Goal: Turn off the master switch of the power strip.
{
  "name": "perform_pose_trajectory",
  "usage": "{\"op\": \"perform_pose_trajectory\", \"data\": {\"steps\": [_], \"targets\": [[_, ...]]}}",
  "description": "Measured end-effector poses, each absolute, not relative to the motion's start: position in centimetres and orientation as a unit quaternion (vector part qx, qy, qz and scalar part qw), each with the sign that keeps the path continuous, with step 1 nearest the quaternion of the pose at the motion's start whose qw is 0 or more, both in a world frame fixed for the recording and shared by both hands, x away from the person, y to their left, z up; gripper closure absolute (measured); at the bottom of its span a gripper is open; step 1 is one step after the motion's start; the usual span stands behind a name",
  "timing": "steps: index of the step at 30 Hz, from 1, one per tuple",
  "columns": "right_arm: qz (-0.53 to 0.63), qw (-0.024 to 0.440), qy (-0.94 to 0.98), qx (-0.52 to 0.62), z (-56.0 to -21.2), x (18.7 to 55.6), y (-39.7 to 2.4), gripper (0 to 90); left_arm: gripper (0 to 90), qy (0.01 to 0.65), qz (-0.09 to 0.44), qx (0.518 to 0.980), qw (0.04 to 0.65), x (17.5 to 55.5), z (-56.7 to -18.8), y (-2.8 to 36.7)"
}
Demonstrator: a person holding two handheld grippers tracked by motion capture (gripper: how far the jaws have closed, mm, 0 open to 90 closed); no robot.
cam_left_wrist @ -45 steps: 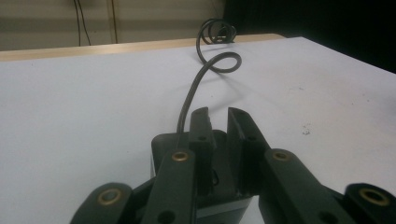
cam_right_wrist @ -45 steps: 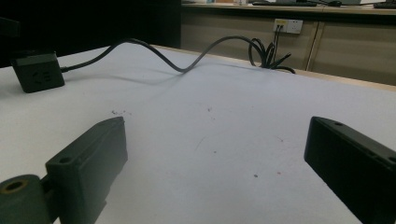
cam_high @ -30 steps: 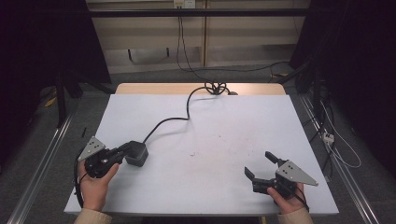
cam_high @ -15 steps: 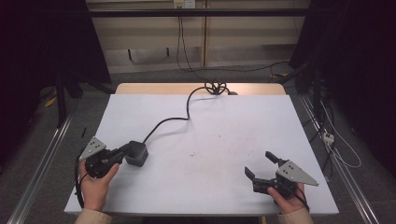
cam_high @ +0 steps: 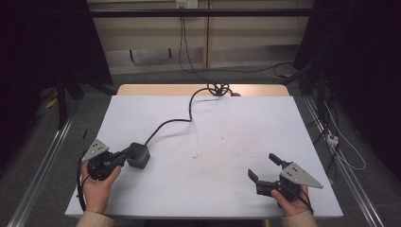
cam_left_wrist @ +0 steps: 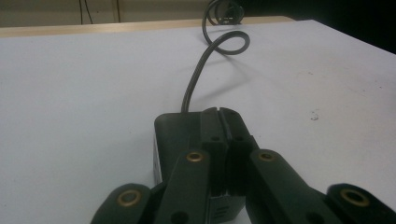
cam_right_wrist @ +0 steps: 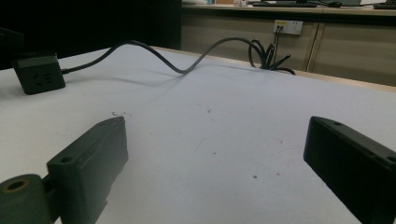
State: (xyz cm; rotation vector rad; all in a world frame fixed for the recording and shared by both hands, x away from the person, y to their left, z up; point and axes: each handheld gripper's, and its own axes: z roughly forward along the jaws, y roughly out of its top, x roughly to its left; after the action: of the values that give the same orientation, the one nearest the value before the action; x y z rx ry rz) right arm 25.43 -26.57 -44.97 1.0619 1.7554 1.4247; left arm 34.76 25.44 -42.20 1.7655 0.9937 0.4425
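A black power adapter box (cam_high: 139,155) lies on the white table (cam_high: 227,123) at the front left, and its black cable (cam_high: 190,109) runs back to a coil at the far edge. My left gripper (cam_high: 126,154) is shut, its closed tips resting against the box's near top edge. In the left gripper view the two jaws (cam_left_wrist: 223,122) meet pad to pad over the box (cam_left_wrist: 173,135), with nothing between them, and the cable (cam_left_wrist: 194,86) leads away behind. My right gripper (cam_high: 263,166) stands open at the front right, holding nothing. In the right gripper view the box (cam_right_wrist: 38,73) sits far left.
The cable coil (cam_high: 217,89) lies at the table's far edge, on a wooden strip. Wall sockets (cam_right_wrist: 287,26) and cabinets stand behind. Loose wires (cam_high: 338,142) run along the floor to the right of the table. Small dark specks (cam_high: 195,155) mark the table's middle.
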Motion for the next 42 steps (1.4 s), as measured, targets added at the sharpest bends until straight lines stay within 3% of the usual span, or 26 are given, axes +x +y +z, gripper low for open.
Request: {"op": "perform_pose_trajectory", "data": {"steps": [42], "targets": [[0.541,0.316,0.668,0.402,-44.89,25.42,-26.59,5.8,90.0,0.42,0.177,0.739,0.496,34.96,-42.52,25.32]]}}
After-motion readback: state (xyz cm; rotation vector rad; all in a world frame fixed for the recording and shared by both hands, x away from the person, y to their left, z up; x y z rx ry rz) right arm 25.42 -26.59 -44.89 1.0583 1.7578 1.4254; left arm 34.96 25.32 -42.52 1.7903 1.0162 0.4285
